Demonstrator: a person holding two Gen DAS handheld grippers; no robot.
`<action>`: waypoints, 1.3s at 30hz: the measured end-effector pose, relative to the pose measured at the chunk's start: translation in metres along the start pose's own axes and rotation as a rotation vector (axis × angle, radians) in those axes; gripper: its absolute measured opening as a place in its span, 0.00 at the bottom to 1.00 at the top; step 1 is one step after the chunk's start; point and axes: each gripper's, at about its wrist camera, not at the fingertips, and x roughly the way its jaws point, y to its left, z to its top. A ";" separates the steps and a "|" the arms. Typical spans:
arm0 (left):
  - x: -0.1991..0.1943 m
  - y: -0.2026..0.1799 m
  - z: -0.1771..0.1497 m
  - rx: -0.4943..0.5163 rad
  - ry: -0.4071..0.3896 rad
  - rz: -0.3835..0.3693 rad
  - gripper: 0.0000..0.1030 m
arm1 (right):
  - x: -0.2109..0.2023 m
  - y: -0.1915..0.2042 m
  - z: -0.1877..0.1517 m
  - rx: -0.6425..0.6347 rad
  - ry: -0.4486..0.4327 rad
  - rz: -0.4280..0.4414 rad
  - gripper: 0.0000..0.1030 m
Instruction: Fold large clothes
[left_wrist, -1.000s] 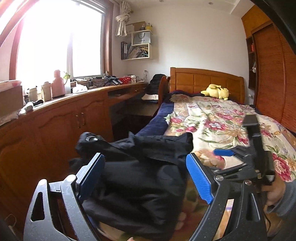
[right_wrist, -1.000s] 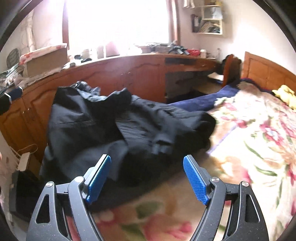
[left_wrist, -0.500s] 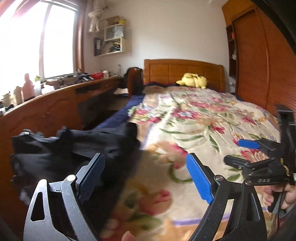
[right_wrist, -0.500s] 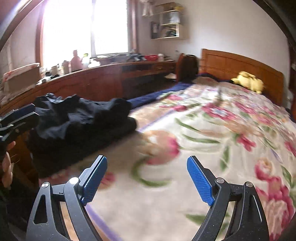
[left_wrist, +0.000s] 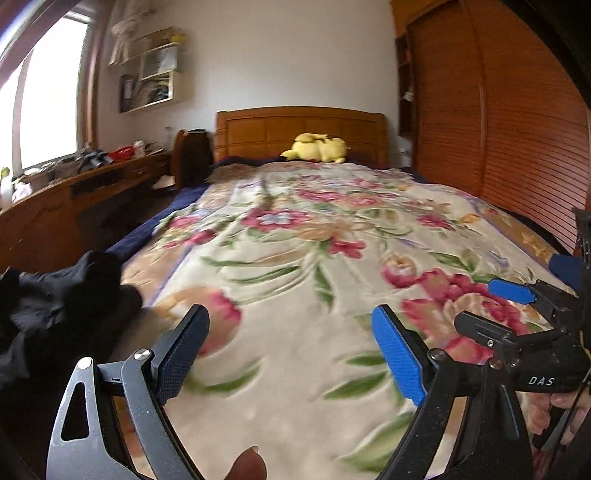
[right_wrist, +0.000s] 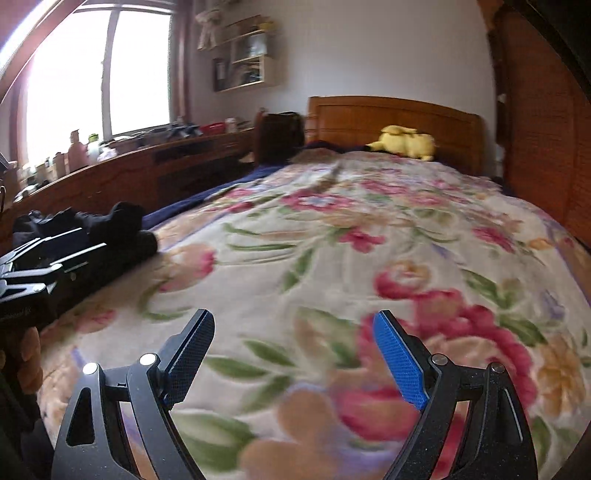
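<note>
The black jacket (left_wrist: 62, 306) is lying bunched at the left edge of the floral bedspread (left_wrist: 332, 229), stretching along that edge. Both tools are hovering empty with jaws spread wide, facing the headboard; the left gripper (left_wrist: 291, 354) is sitting nearer the jacket than the right gripper (right_wrist: 295, 354), so it probably reaches first.

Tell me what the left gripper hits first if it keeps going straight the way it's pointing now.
Most likely the floral blanket: the open left gripper points low along the bed, and only blanket lies between its fingers. The black garment sits off to its left, out of that line. Depth is uncertain.
</note>
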 end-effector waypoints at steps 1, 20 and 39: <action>0.000 -0.006 0.003 0.005 -0.004 -0.004 0.87 | -0.007 -0.005 0.000 0.006 -0.007 -0.014 0.86; -0.030 -0.050 -0.004 -0.024 -0.080 -0.082 0.87 | -0.099 -0.013 -0.028 0.063 -0.186 -0.178 0.86; -0.016 -0.041 -0.033 -0.010 -0.074 -0.030 0.87 | -0.070 -0.020 -0.049 0.063 -0.185 -0.215 0.86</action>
